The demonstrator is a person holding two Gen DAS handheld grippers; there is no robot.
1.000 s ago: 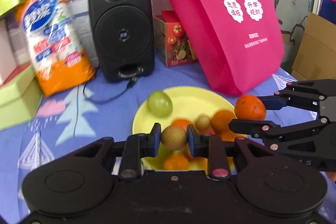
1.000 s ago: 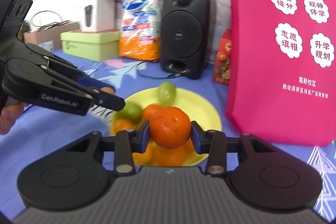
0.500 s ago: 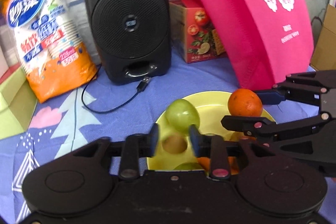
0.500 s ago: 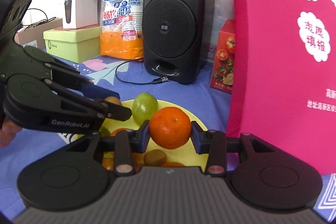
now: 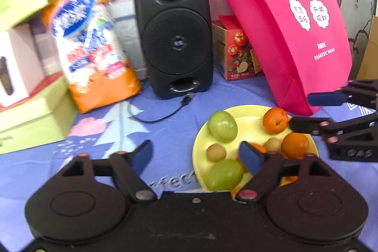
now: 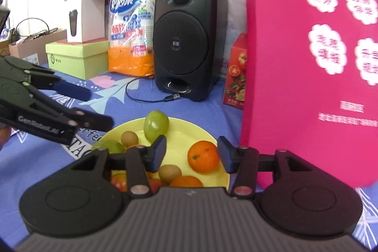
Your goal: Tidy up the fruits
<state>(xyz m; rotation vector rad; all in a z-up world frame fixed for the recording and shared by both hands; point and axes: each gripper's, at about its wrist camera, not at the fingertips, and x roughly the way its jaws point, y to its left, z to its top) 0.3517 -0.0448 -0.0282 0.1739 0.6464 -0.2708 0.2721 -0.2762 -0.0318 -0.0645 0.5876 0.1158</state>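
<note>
Nearest the left wrist camera, the left gripper (image 5: pixel 196 155) has its jaws spread wide and opening, with only blue patterned cloth and the plate's rim between them; it holds nothing. Nearest the right wrist camera, the right gripper (image 6: pixel 191 155) is also opening, its blue pads standing clear on either side of a mandarin (image 6: pixel 203 156), touching neither side of it.

That mandarin sits on the yellow plate (image 6: pixel 179 131), stem dimple facing the right camera. Just in front of it lie a small brown fruit (image 6: pixel 169 172) and a second orange fruit (image 6: pixel 186 181). Left of them another small brown fruit (image 6: pixel 129 138) rests near the plate's left edge, beside a partly hidden green fruit (image 6: pixel 111 147).

At the plate's far rim lies an oval green fruit (image 6: pixel 156 125), its long axis tilted up toward the right. The plate rests on the surface (image 5: pixel 165 129), covered in blue cloth.

Behind it a black speaker (image 6: pixel 186 39) stands upright, its cable (image 6: pixel 141 98) trailing over the cloth. A pink bag (image 6: pixel 311 51) leans at the right, a small red carton (image 6: pixel 236 72) between them, and an orange pack (image 6: pixel 132 32) stands left of the speaker.
</note>
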